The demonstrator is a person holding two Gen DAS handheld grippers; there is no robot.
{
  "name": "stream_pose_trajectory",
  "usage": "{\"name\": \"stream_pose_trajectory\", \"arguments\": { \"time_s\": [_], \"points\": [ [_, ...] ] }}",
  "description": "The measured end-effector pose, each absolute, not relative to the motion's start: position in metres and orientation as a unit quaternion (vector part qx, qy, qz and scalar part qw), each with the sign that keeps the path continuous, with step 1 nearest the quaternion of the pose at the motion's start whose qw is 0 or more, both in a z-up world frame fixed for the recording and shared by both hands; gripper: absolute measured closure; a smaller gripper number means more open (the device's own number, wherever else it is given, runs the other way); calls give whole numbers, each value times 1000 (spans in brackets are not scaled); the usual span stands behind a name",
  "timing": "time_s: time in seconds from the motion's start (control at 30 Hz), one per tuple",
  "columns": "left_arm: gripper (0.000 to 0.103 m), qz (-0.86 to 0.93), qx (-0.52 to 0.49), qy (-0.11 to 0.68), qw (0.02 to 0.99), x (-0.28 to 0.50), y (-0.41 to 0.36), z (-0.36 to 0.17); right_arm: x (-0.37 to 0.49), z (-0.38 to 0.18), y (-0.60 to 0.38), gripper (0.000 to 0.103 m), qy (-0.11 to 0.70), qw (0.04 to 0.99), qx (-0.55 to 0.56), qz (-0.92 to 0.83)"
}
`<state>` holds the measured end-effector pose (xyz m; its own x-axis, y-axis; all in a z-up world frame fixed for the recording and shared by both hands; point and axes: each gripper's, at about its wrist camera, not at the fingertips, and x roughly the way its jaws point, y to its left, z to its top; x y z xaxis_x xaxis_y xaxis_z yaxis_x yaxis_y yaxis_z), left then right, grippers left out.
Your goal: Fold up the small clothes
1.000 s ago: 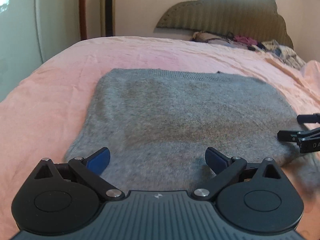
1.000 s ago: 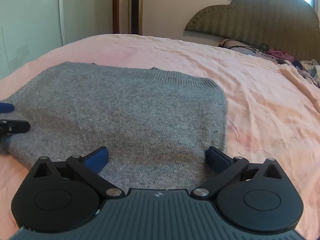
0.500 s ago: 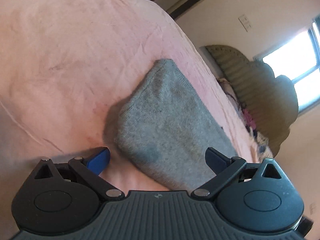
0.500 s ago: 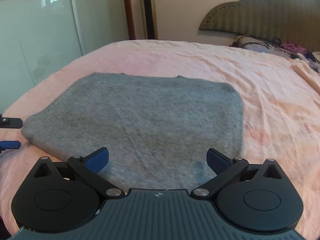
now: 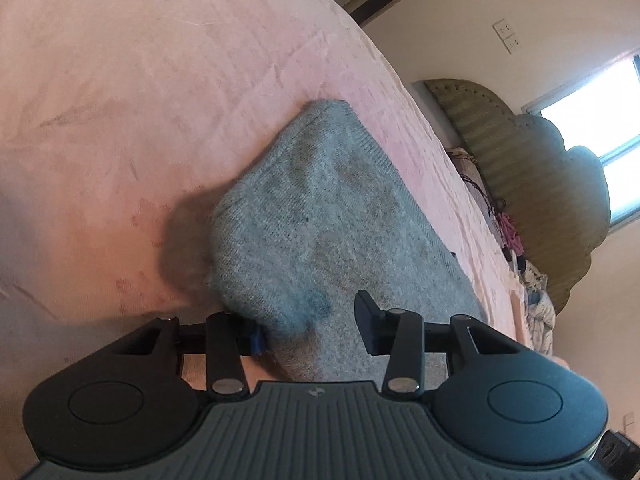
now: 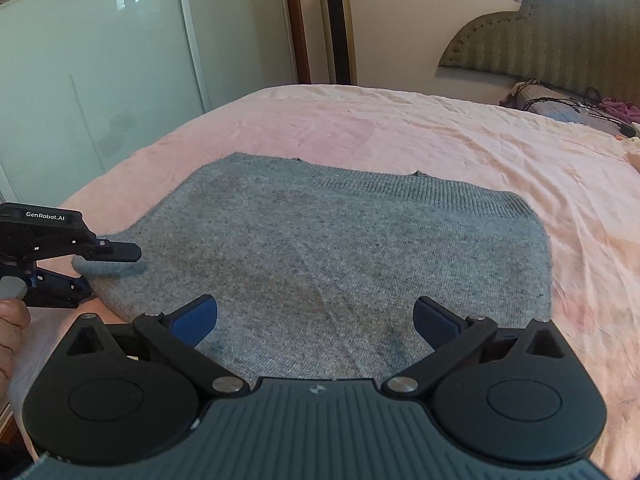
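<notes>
A folded grey knit sweater (image 6: 340, 248) lies flat on the pink bed sheet (image 6: 440, 136). My left gripper (image 5: 312, 320) is rolled on its side at the sweater's near left corner, and its jaws are closing around that corner (image 5: 288, 312). In the right wrist view the left gripper (image 6: 108, 268) has one finger (image 6: 120, 252) just above the fabric and the other under the edge; a thin shadowed gap still shows under the top finger. My right gripper (image 6: 316, 316) hovers open above the sweater's near edge, touching nothing.
A hand (image 6: 10, 328) holds the left gripper at the bed's left edge. Loose clothes and cords (image 6: 580, 104) are piled by the padded headboard (image 6: 560, 40). A glass wardrobe door (image 6: 100, 80) and a tall tower fan (image 6: 336, 24) stand beyond the bed.
The left gripper rolled onto its side, moved to the sweater's left corner and narrowed its jaws around it. The right gripper rose and drew back, so more of the sweater shows.
</notes>
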<state>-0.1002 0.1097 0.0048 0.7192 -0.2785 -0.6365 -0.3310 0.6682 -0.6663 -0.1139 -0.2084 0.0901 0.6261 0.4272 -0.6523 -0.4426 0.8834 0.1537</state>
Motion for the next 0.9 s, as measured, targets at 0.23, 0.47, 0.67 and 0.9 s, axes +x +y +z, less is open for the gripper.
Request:
{"name": "stream_pose_trajectory", "arguments": {
  "time_s": [0.23,0.47,0.67,0.9],
  "points": [
    [87,43,-343,370,862,-104,102,11,-85,101,-194,0,371,886,24,275],
    [96,40,-156,305,939,-120,59,36,-34,115,-148,0,418,834,66,354],
    [97,13,11,283,959,-123,10,32,17,116,-79,0,487,774,68,399],
    [97,-12,115,269,956,-133,-16,26,28,95,18,5,539,729,-106,410]
  ]
}}
